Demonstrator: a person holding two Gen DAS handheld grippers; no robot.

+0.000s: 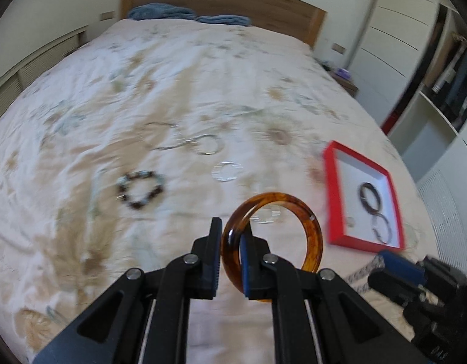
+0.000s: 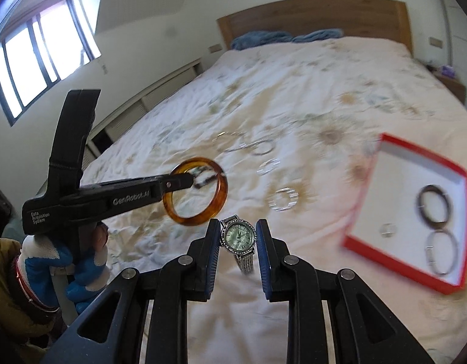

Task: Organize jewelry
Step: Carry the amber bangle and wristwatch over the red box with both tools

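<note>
My left gripper (image 1: 232, 232) is shut on an amber tortoiseshell bangle (image 1: 312, 236) and holds it above the bed; it shows from the side in the right wrist view (image 2: 192, 180), with the bangle (image 2: 197, 195). My right gripper (image 2: 238, 236) is shut on a silver watch with a green dial (image 2: 239, 236), its strap hanging down. It shows at the lower right of the left wrist view (image 1: 394, 262). A red box with a white inside (image 1: 333, 188) (image 2: 382, 254) lies to the right and holds two bangles (image 2: 435, 209) and a small ring (image 2: 388, 230).
On the floral bedspread (image 1: 142, 75) lie a dark beaded bracelet (image 1: 141, 189), clear rings (image 1: 227, 171) (image 2: 283, 200), a thin silver bangle (image 1: 207, 145) and a chain (image 1: 160, 136). Blue pillows (image 1: 160, 12) lie by the wooden headboard. A wardrobe (image 1: 415, 45) stands to the right.
</note>
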